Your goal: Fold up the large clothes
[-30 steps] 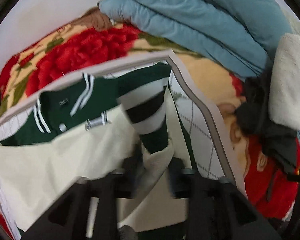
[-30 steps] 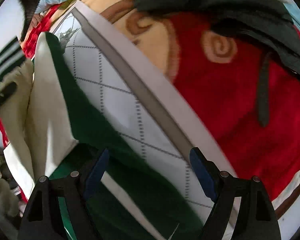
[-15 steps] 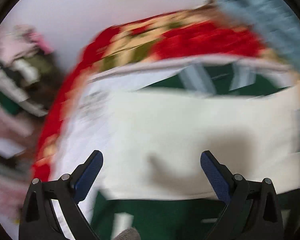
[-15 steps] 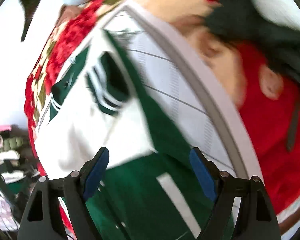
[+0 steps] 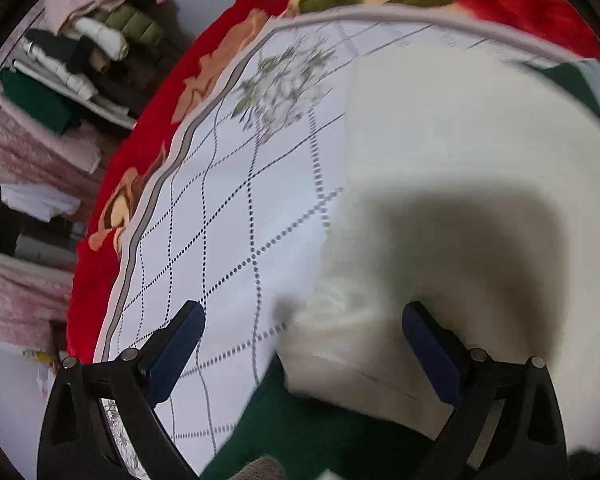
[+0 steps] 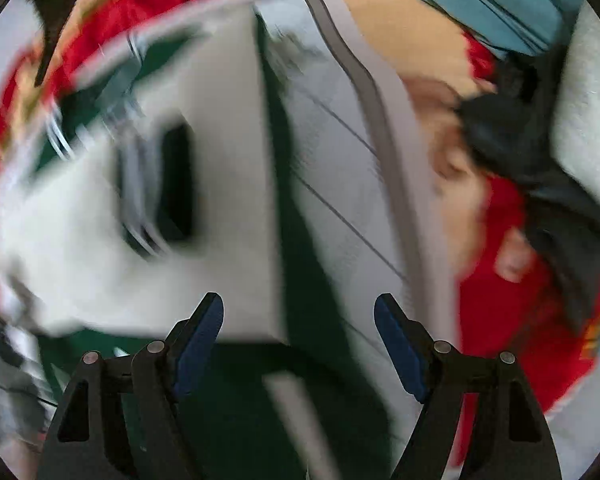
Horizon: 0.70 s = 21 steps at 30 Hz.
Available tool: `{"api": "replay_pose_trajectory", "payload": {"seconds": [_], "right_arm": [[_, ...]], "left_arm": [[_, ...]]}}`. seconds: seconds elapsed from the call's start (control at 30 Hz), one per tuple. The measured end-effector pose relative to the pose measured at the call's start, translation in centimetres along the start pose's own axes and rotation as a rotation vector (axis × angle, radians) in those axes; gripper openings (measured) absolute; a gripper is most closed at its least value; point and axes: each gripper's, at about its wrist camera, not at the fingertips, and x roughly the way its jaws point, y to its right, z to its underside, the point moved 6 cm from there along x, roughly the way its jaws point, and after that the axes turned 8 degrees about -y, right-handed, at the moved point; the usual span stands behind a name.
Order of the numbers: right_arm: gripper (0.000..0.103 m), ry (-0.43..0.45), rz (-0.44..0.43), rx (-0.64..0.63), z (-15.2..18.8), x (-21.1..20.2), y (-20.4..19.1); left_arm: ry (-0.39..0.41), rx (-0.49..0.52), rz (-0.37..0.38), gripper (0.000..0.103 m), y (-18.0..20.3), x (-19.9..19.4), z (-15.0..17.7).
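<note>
Both grippers are wide apart and hold nothing. Left gripper [image 5: 302, 338] (low in frame) just opened over the jacket [image 5: 460, 168]; right gripper [image 6: 299, 334] closed a bit above it.

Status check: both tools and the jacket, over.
Left tool open, just released, empty. Right tool open, empty, above the jacket. Jacket flat on the quilted mat, sleeve folded across. Nothing blocking.
</note>
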Motion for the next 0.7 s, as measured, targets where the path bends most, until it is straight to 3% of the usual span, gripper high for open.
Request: {"api": "replay_pose_trajectory", "payload": {"seconds": [0.13, 0.2, 0.23, 0.27, 0.37, 0.47, 0.53, 0.63, 0.7], "right_arm": [[0.079, -0.099, 0.055, -0.112, 2.6, 3.9, 0.0], [0.060, -0.076, 0.092, -0.158, 2.2, 5.3, -0.4], [0.032, -0.058, 0.102, -0.147, 1.8, 5.4, -0.2], [0.029, -0.031, 0.057, -0.081, 1.0, 5.3, 0.5], [0.029, -0.003, -0.217, 0.290, 0.2, 5.7, 5.4], [0.029, -0.048, -0.405, 0.491, 0.6, 7.9, 7.9], [0.031, -0.064, -0.368, 0.467, 0.4, 7.1, 7.6], [0.032, 0.008, -0.150, 0.204, 0.1, 4.0, 5.0], [0.032, 0.057, -0.083, 0.134, 0.2, 3.6, 4.6]], "left_arm": [[0.090, 0.072, 0.037, 0.101, 2.4, -4.8, 2.3], [0.123, 0.113, 0.028, 0.101, 3.7, -5.7, 2.5], [0.133, 0.137, 0.013, 0.101, 4.6, -5.7, 2.7], [0.128, 0.151, 0.002, 0.101, 5.2, -5.3, 2.7], [0.068, 0.152, 0.029, 0.103, 6.6, -2.9, 2.4], [0.051, 0.150, 0.043, 0.103, 7.4, -2.3, 1.9], [0.060, 0.152, 0.051, 0.103, 7.4, -3.1, 1.8], [0.096, 0.153, 0.063, 0.103, 7.0, -4.8, 2.1], [0.112, 0.155, 0.050, 0.103, 6.4, -5.3, 2.4]]}}
